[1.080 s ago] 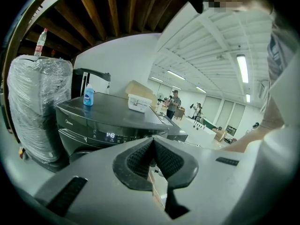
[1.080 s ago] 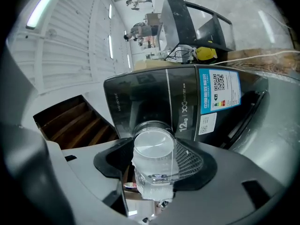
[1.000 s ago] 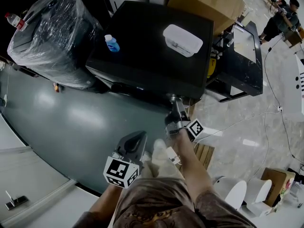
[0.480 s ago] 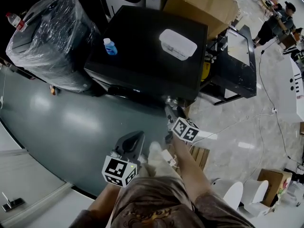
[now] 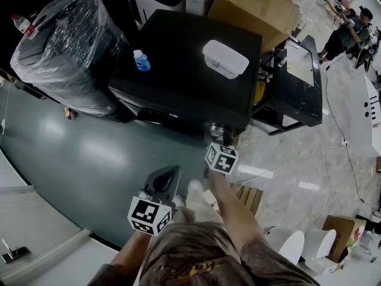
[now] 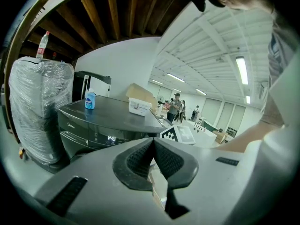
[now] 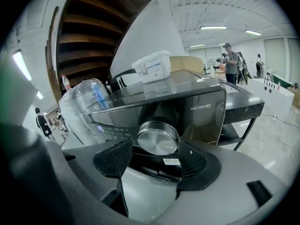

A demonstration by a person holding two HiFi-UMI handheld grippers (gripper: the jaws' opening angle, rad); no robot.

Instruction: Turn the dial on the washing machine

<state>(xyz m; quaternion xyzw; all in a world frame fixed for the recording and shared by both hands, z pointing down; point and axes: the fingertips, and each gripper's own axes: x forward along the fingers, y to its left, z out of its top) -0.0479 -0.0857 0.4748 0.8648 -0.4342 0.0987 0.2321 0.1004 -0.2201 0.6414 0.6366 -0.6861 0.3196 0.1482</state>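
grey smooth floor (image 5: 89,154) lies in front of the dark, glossy, box-shaped washing machine (image 5: 190,58). on the machine's top stand a small blue bottle (image 5: 140,59) and a white plastic box with a lid (image 5: 225,58). the round dial of brushed silver metal (image 7: 157,137) sits at the right end of the front panel, and its axis points straight out of the panel. the right tongs (image 7: 156,145) look along this same axis. the dial lies directly ahead of them, between the two jaws, and the jaw tips seem to press on its rim from left and right, so i judge that they grip the dial. the coming move is then a roll of the wrist around this axis, with no pull to the side. the left tongs (image 6: 153,146) are closed on nothing and hang low, well apart from the washing machine, so the right tongs are clearly the nearer ones.
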